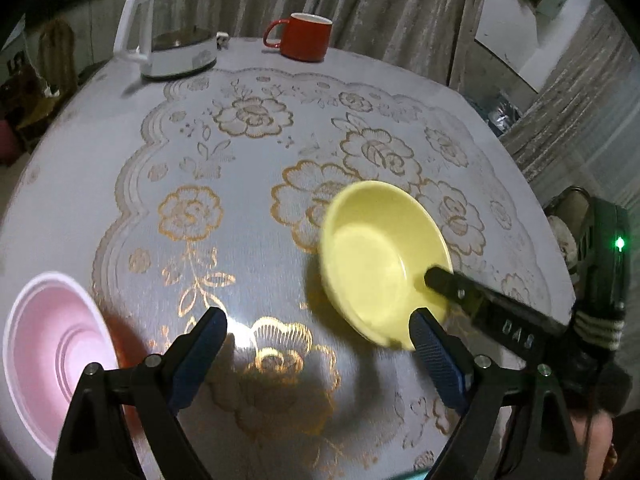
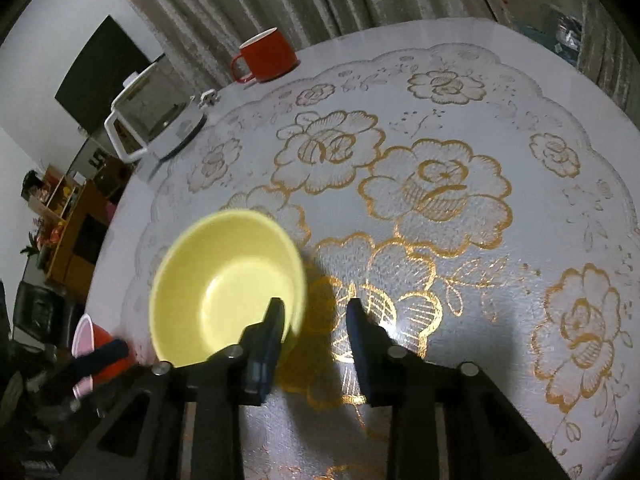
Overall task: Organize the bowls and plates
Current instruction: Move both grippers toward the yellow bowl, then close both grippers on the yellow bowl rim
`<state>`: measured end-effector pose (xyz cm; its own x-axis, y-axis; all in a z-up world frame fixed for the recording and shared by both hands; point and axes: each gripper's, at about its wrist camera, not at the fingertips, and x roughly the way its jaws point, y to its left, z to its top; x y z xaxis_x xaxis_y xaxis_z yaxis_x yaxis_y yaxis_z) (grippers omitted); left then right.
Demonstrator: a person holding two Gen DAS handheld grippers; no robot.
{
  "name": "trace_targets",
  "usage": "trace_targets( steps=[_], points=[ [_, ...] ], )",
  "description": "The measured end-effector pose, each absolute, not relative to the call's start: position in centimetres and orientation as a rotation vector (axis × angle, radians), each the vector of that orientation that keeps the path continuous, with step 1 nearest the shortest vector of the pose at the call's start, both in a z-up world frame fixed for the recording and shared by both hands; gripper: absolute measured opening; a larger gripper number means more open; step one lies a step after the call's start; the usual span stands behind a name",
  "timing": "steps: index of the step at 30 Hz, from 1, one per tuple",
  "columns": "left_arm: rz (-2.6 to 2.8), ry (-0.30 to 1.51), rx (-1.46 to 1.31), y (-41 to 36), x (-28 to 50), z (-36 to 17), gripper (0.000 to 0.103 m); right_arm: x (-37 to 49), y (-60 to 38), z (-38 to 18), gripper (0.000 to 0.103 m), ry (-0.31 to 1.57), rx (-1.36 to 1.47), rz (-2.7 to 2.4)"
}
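A yellow bowl (image 1: 380,256) (image 2: 224,284) sits on the table, slightly blurred. My right gripper (image 2: 314,322) is open, its left finger (image 2: 272,328) inside the bowl over the near rim, its right finger outside and well apart from it. In the left wrist view that finger (image 1: 452,284) reaches into the bowl from the right. My left gripper (image 1: 318,340) is open and empty, above the table between the yellow bowl and a pink bowl (image 1: 52,344). The pink bowl rests on something red at the table's left edge (image 2: 86,340).
A red mug (image 1: 304,36) (image 2: 266,56) and a glass kettle with white handle (image 1: 172,28) (image 2: 154,112) stand at the far side of the round table (image 1: 256,168). Curtains hang behind it. Shelves and furniture stand to the left (image 2: 68,220).
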<state>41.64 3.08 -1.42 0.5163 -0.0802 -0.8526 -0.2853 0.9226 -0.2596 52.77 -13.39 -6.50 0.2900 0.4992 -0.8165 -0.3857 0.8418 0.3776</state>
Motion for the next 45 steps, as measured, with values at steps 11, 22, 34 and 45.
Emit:
trace_targets(
  steps=[11, 22, 34, 45],
  points=[
    [0.079, 1.056, -0.341, 1.4, 43.7, -2.6, 0.044, 52.4, -13.9, -6.9, 0.011, 1.132, 0.119, 0.617],
    [0.034, 1.097, -0.286, -0.5, 42.7, -3.3, 0.026, 51.0, -14.6, -6.4, 0.01, 1.124, 0.131, 0.626],
    [-0.004, 1.099, -0.28, -2.6, 39.2, -2.6, 0.026, 47.5, -16.8, -4.8, 0.01, 1.108, 0.129, 0.602],
    [-0.029, 1.073, -0.281, -3.8, 35.4, -1.0, 0.026, 43.8, -18.3, -2.8, 0.01, 1.071, 0.134, 0.608]
  ],
)
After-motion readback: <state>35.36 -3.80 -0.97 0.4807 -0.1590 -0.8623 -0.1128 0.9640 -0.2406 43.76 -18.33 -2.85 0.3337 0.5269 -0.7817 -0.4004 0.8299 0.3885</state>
